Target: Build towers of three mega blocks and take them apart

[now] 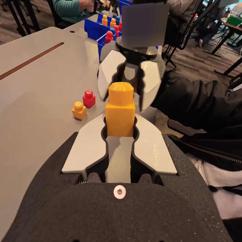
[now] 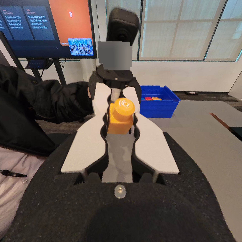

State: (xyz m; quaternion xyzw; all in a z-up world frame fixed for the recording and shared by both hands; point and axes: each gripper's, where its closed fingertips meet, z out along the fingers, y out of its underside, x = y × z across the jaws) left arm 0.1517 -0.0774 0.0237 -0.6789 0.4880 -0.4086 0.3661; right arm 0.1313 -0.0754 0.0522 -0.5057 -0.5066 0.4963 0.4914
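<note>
In the left wrist view the left gripper (image 1: 119,117) is clenched on an orange block (image 1: 119,121). Both pads press the block's square body and its stud points to 12 o'clock. The right gripper (image 1: 122,103) faces it from 12 o'clock with its fingers spread either side of the stud. A sliver of gap shows on each side, so it looks released rather than gripping. A red block (image 1: 89,98) and a small orange block (image 1: 79,111) stand on the table (image 1: 39,78) at about 9 o'clock, near each other and well apart from the held one. A blue bin (image 1: 94,28) of blocks sits at 11 o'clock. In the right wrist view the block (image 2: 117,125) sits tilted between the right gripper's (image 2: 120,115) tips, its stud leaning towards 1 o'clock. A dark gap at its right side again suggests no firm hold. Another blue bin (image 2: 158,108) rests on the table at 2 o'clock. This looks like a hand-over or a re-grip in mid-air. To do it well, the left should stay tight until the right has closed squarely on the stud or upper body. The tilt should be corrected first, so the pads meet flat faces and the block does not twist out. The block can then be carried to 9 o'clock and pressed straight down onto a standing block.
</note>
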